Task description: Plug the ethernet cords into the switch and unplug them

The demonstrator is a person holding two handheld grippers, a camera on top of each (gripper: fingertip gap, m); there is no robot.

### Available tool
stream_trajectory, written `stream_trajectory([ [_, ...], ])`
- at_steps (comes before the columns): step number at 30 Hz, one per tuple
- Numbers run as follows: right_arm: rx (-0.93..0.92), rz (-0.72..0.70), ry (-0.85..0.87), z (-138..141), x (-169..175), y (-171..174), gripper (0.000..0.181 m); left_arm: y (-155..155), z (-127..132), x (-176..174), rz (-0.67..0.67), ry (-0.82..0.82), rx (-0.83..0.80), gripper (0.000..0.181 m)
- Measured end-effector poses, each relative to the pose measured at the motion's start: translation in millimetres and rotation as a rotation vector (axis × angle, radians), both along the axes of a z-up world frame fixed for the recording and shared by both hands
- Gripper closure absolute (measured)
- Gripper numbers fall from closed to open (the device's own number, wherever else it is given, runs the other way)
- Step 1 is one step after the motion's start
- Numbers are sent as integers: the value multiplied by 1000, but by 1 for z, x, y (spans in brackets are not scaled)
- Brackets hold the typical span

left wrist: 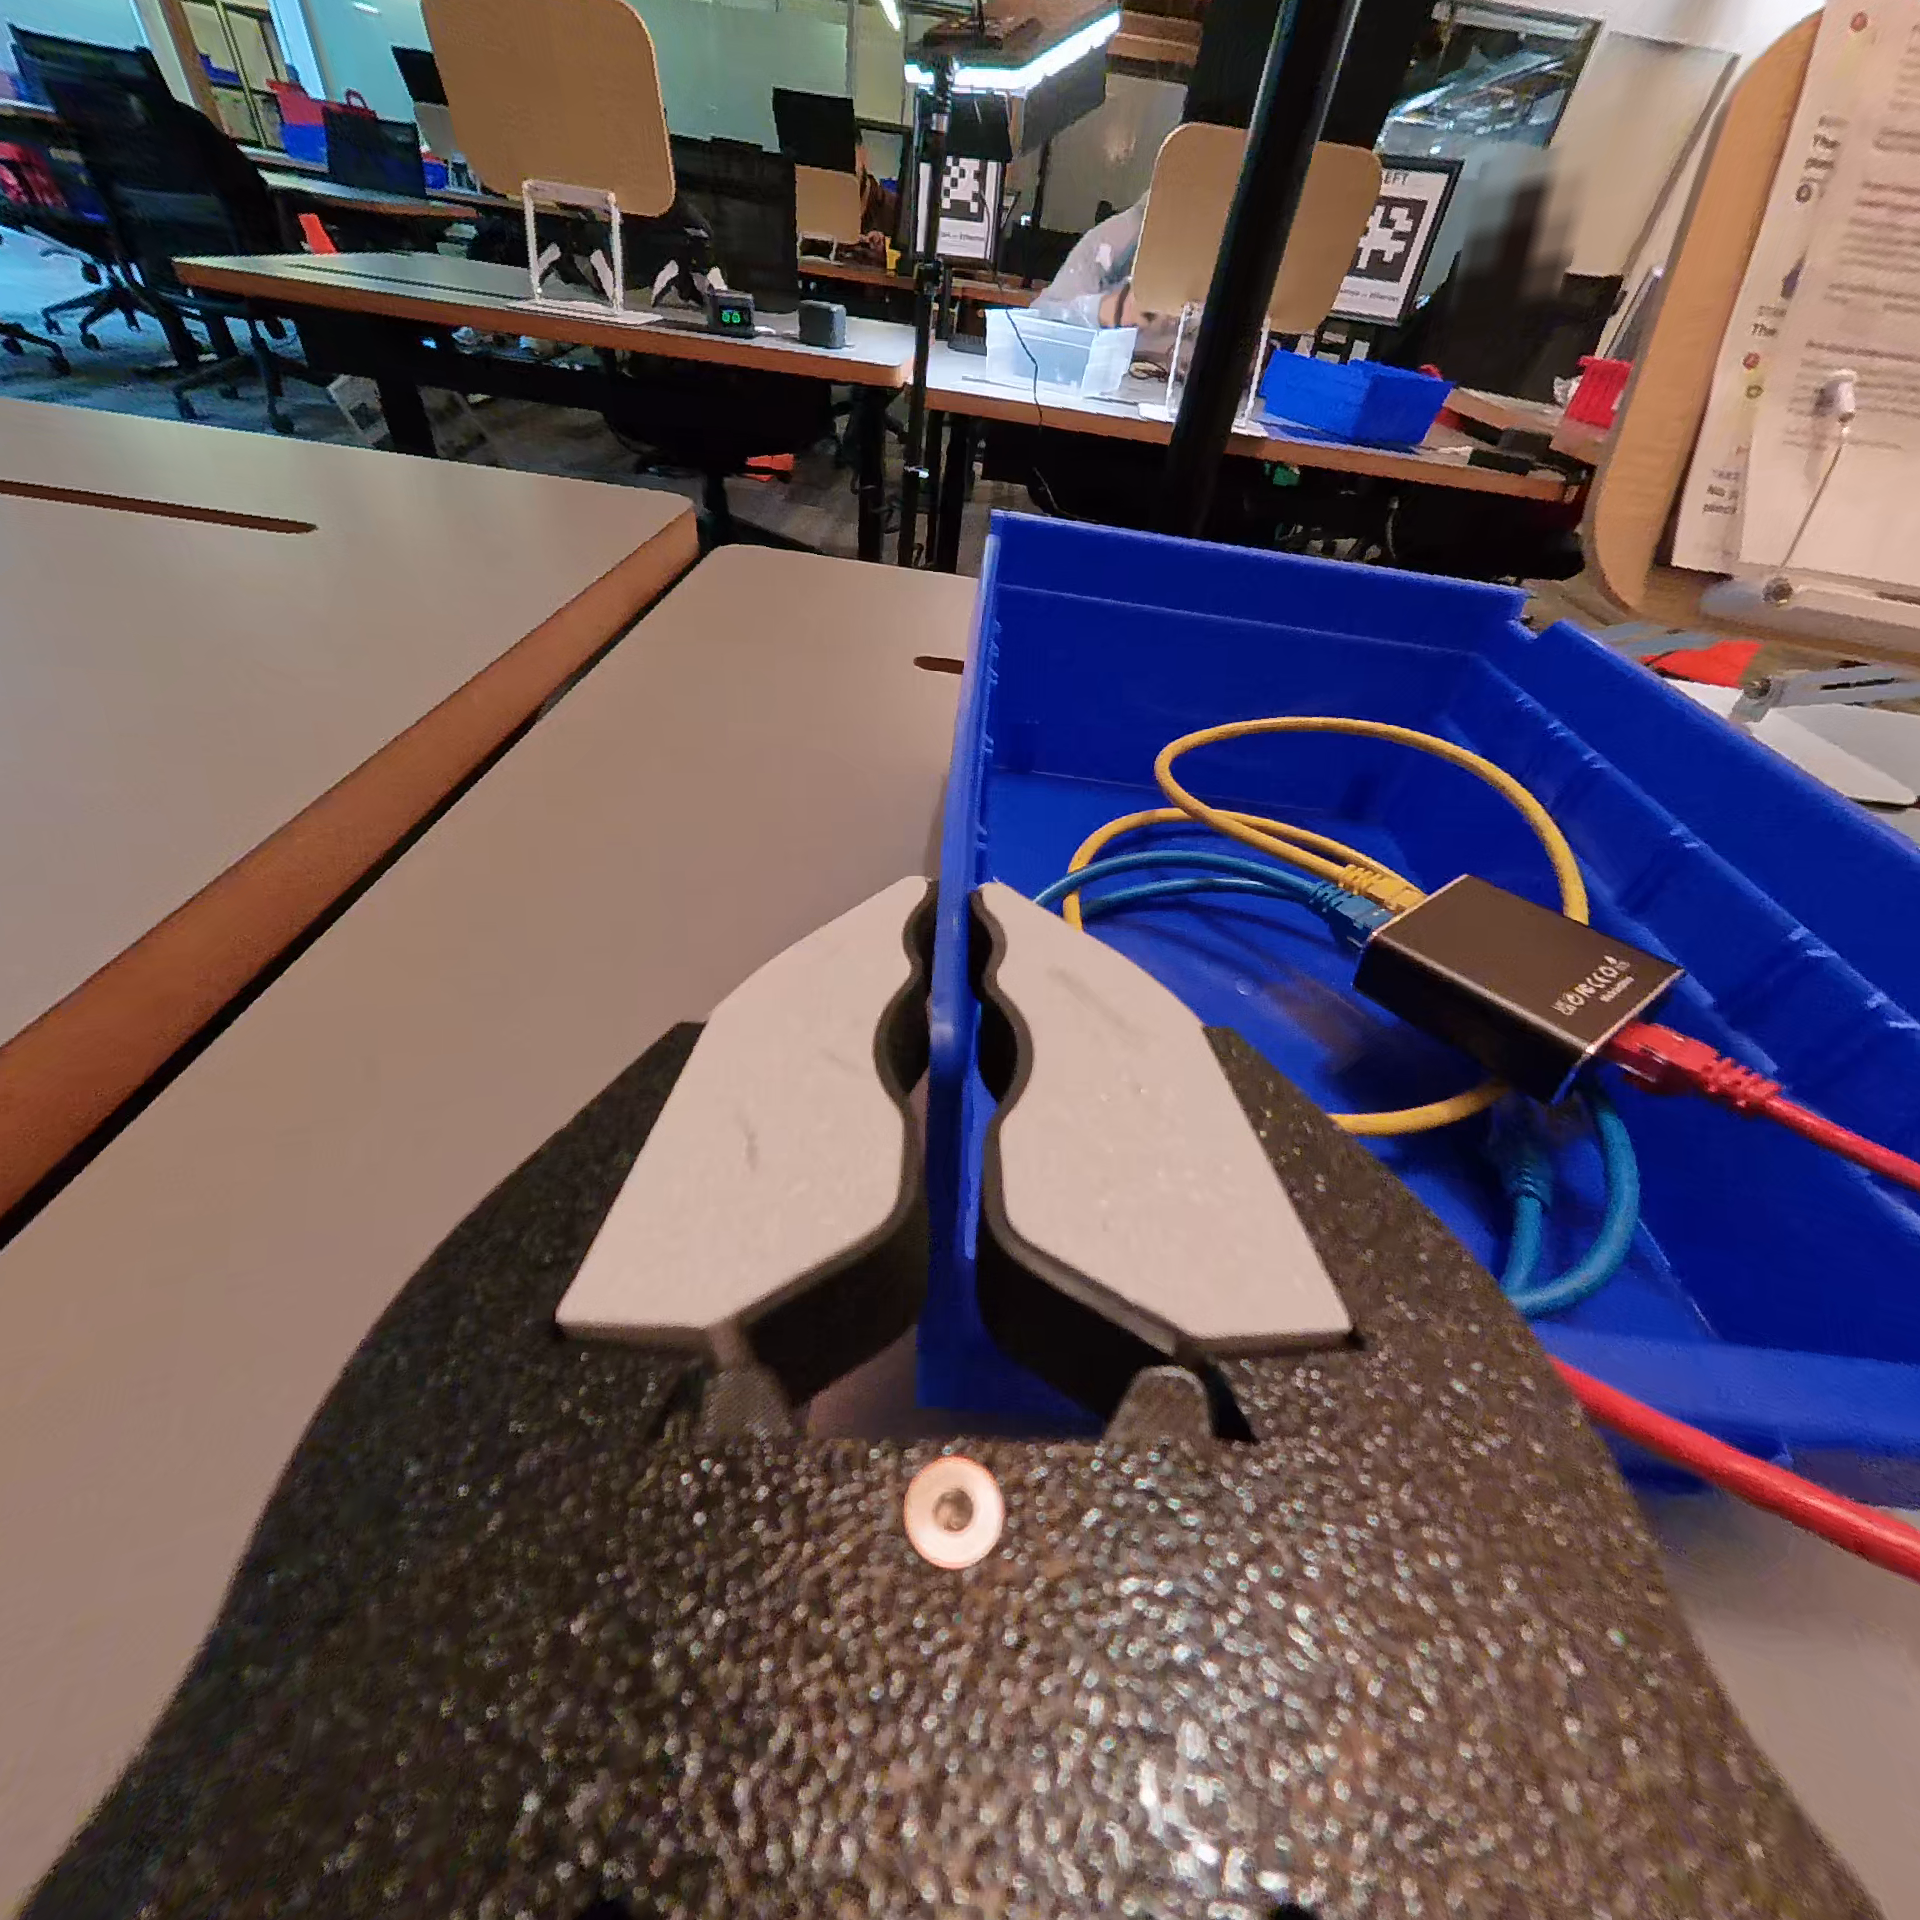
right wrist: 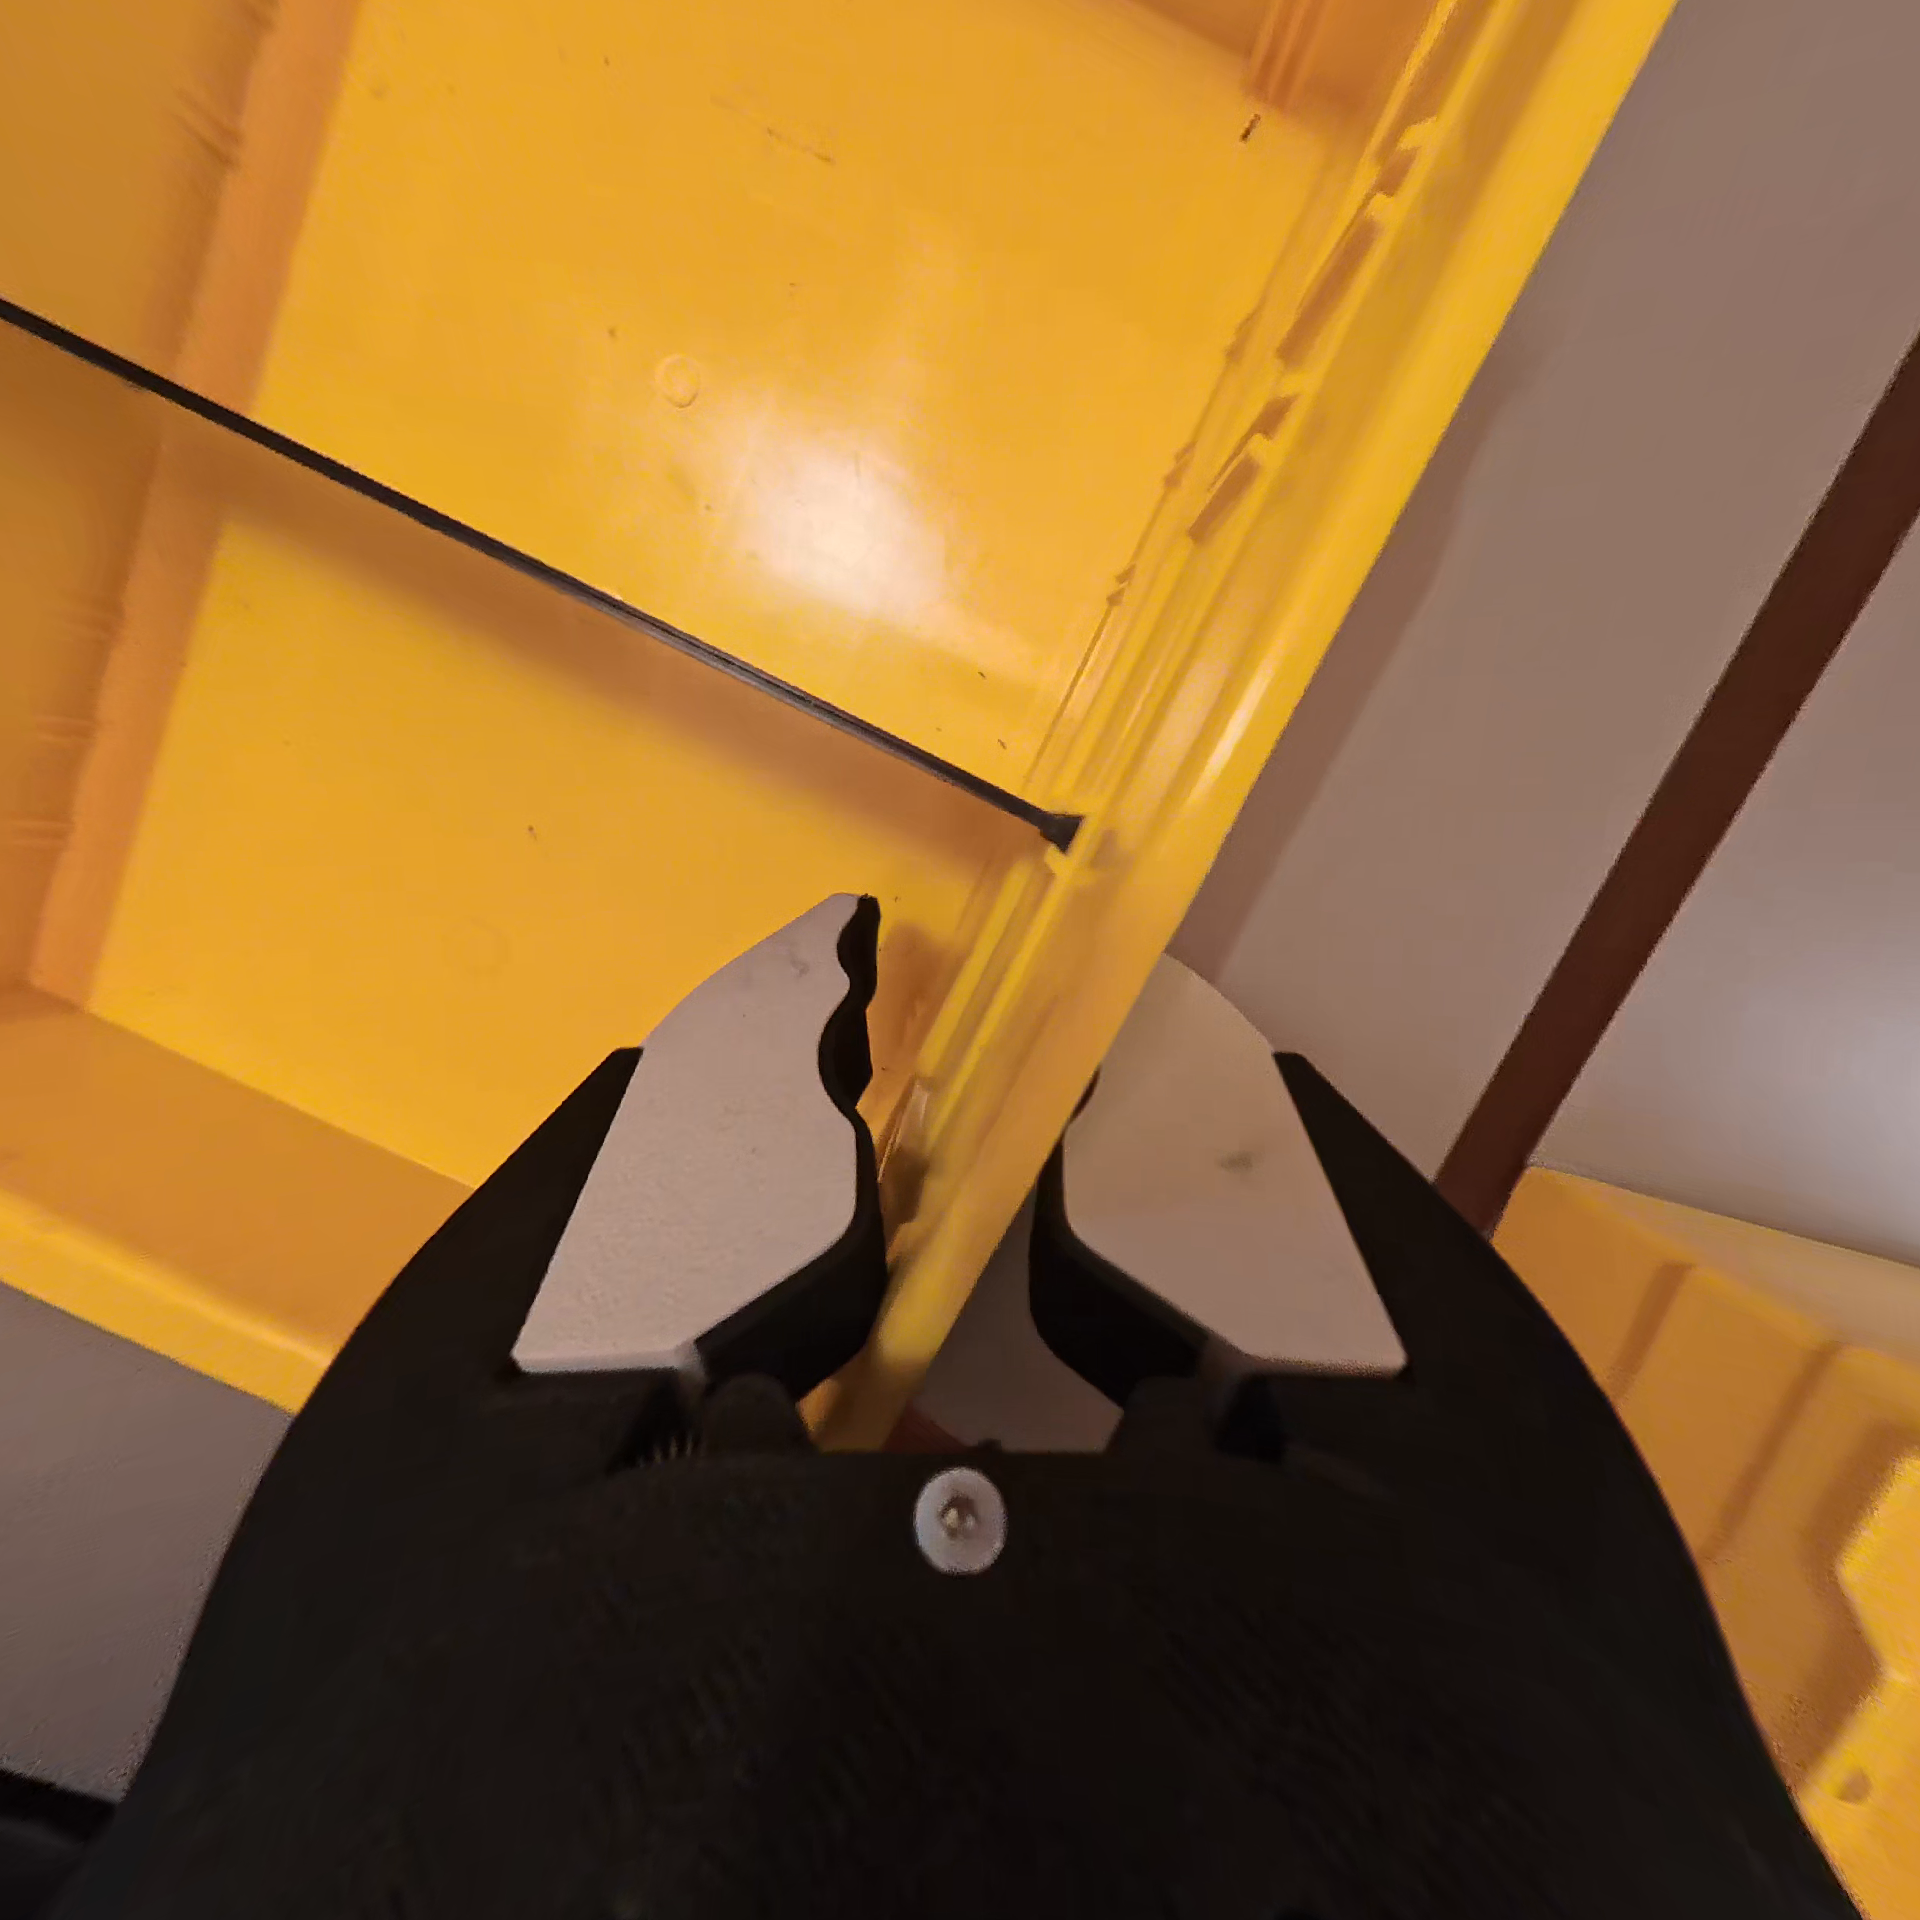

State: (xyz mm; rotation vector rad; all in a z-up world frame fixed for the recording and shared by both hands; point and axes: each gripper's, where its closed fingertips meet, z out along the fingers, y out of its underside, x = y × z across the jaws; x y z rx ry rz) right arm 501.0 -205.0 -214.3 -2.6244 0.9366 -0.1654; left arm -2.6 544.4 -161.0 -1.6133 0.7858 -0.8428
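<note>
A black switch (left wrist: 1507,987) lies inside a blue bin (left wrist: 1247,582). A yellow cord (left wrist: 1351,727) and a blue cord (left wrist: 1174,873) are plugged into its far end, and a red cord (left wrist: 1818,1132) into its near end. My left gripper (left wrist: 951,904) is shut on the bin's left wall, one finger inside and one outside. My right gripper (right wrist: 1013,935) straddles the side wall of a yellow bin (right wrist: 623,416) and is closed on it. Its right fingertip is hidden behind that wall. The switch and cords do not show in the right wrist view.
The yellow bin holds a thin black divider (right wrist: 520,551). A second yellow bin (right wrist: 1714,1455) sits to the lower right. The grey table (left wrist: 520,935) has a brown edge, with another table to the left. Desks, chairs and a black pole (left wrist: 1247,260) stand behind.
</note>
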Motion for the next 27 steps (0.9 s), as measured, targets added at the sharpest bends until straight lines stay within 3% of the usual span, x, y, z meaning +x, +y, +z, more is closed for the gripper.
stream_trajectory([
  [7,63,-16,-51,-8,30,-8,143,8,0,-1,31,17,22,176],
  [10,-10,-28,-123,-4,41,-18,128,9,2,-5,54,56,28,174],
  [13,-97,2,-349,34,54,-27,99,-2,40,-10,101,27,43,141],
  [15,-128,16,-477,68,48,-28,90,-27,63,4,11,28,-14,142],
  [17,-142,3,-596,101,30,-24,88,-55,57,26,-119,176,-128,144],
  [20,-65,82,-692,128,-23,12,84,-97,28,65,-374,368,-370,109],
  [27,402,410,-661,118,-180,140,95,-110,-15,108,-530,332,-1089,103],
])
